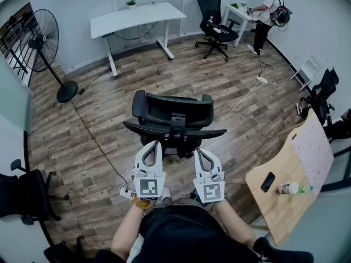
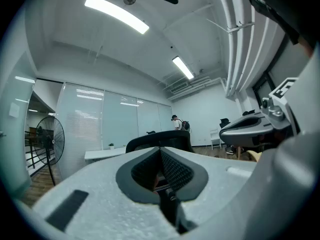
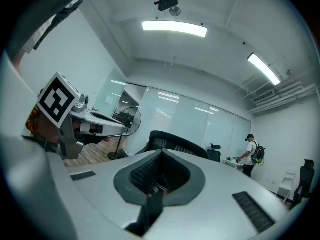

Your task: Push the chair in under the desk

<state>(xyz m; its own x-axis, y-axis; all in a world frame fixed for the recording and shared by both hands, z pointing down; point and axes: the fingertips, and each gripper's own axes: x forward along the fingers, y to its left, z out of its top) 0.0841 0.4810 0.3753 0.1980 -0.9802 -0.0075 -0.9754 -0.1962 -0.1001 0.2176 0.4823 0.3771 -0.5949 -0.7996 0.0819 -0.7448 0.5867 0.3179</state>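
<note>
A black office chair (image 1: pixel 173 119) stands in the middle of the wooden floor with its back toward me. The white desk (image 1: pixel 137 18) is far beyond it by the back wall. My left gripper (image 1: pixel 152 145) and right gripper (image 1: pixel 199 151) are held side by side just behind the chair's top edge, both shut with nothing between the jaws. I cannot tell whether they touch it. In the left gripper view the closed jaws (image 2: pixel 161 154) point at the chair's back (image 2: pixel 160 138), with the desk (image 2: pixel 102 154) behind. In the right gripper view the chair (image 3: pixel 175 141) rises above the closed jaws (image 3: pixel 161 156).
A standing fan (image 1: pixel 44 43) is at the far left, its cable trailing to a power strip (image 1: pixel 127 190) by my feet. Another black chair (image 1: pixel 215 23) and a person (image 1: pixel 266 12) are at the back right. A wooden table (image 1: pixel 279 196) is at my right, a chair (image 1: pixel 22 196) at my left.
</note>
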